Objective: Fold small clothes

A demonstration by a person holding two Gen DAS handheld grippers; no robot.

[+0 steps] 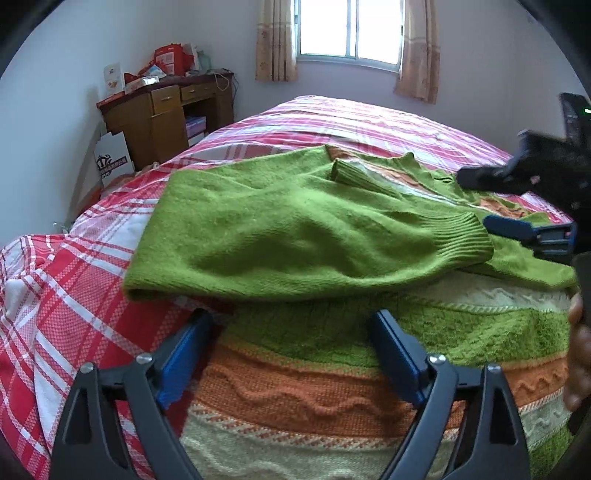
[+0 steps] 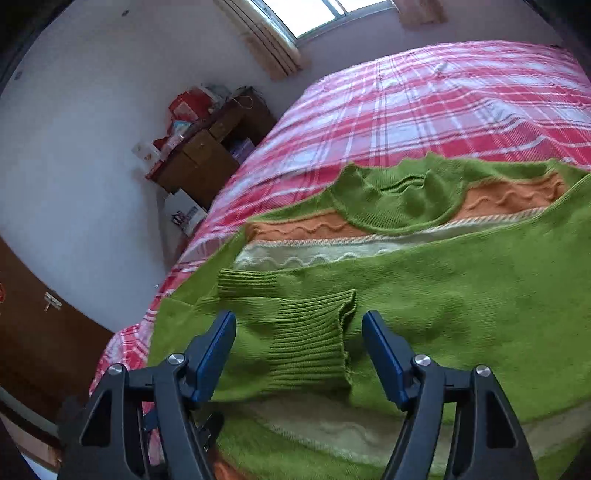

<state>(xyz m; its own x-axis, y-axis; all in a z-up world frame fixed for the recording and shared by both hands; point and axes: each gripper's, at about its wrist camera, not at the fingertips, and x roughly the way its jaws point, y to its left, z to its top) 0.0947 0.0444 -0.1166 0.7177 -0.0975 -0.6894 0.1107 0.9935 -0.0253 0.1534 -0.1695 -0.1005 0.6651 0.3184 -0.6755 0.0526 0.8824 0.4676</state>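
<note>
Between open right jaws, sweater cuff (image 2: 314, 339), unpinched.

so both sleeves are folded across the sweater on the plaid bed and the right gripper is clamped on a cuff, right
Not clamped. In the right wrist view the right gripper is open, the ribbed cuff lying between its pads untouched. The rest holds: both sleeves lie folded across the sweater on the plaid bed.

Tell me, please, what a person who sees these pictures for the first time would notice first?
The eye goes first to the bright green sweater with orange and cream bands, lying on the red and white plaid bedspread; both sleeves are folded across its body, and one ribbed cuff lies between the open fingers of the right gripper. The left gripper, also open, hovers over the sweater's striped lower part. Behind, a bright window lights the room.
</note>
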